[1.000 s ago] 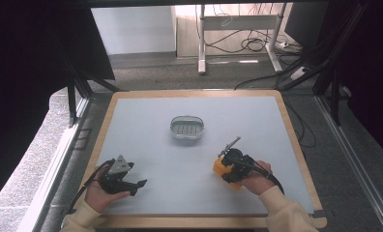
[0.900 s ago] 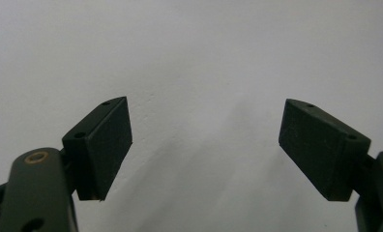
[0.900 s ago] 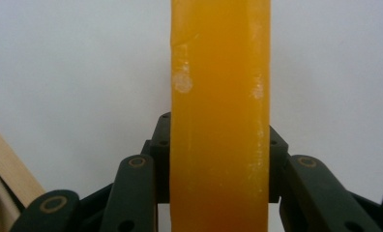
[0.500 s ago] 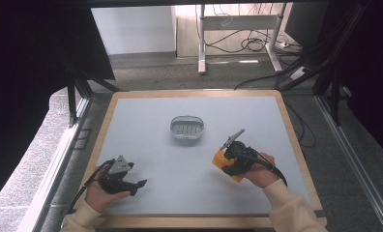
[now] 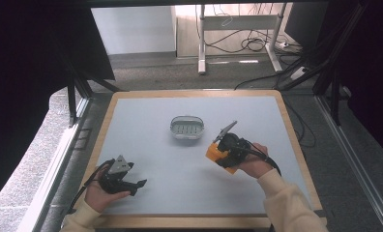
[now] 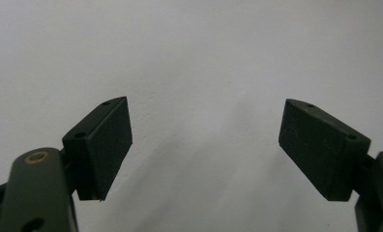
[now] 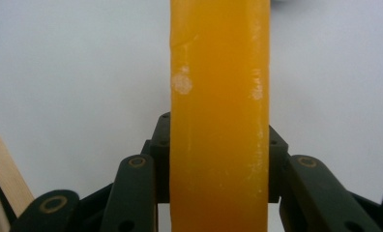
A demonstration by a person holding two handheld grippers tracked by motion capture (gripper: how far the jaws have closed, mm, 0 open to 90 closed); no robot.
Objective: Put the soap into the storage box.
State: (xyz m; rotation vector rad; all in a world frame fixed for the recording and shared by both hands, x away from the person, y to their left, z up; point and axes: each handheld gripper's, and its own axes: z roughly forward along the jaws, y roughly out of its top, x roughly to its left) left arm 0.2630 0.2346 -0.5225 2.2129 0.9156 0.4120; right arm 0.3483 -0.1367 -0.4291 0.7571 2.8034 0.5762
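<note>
The right claw (image 7: pixel 218 159) is clamped on an orange bar of soap (image 7: pixel 218 121), one jaw pressed flat against each broad side, so the bar's long axis runs straight out along the claw and away from the hand. From the high view the same right claw (image 5: pixel 224 153) is held a little above the counter (image 5: pixel 146 125) with the soap (image 5: pixel 213 152) at its front, pointing up and to the left across the pale surface. That heading matters, since the small metal soap dish (image 5: pixel 186 127) lies in just that direction: ahead and to the left of the bar, near it but not touching, with bare counter between. The dish's long side runs across the counter, so the bar would probably have to be turned to lie along it before being lowered; as it is now, the bar looks angled to the dish rather than lined up with it. The right hand is clearly the nearer one to the dish. The left claw (image 6: pixel 204 150) has its jaws spread wide with nothing between them, only blank counter beyond the pads (image 6: pixel 105 145). In the high view the left claw (image 5: pixel 123 178) rests at the near left corner, well apart from both soap and dish, and it seems to have no part in the coming move.
</note>
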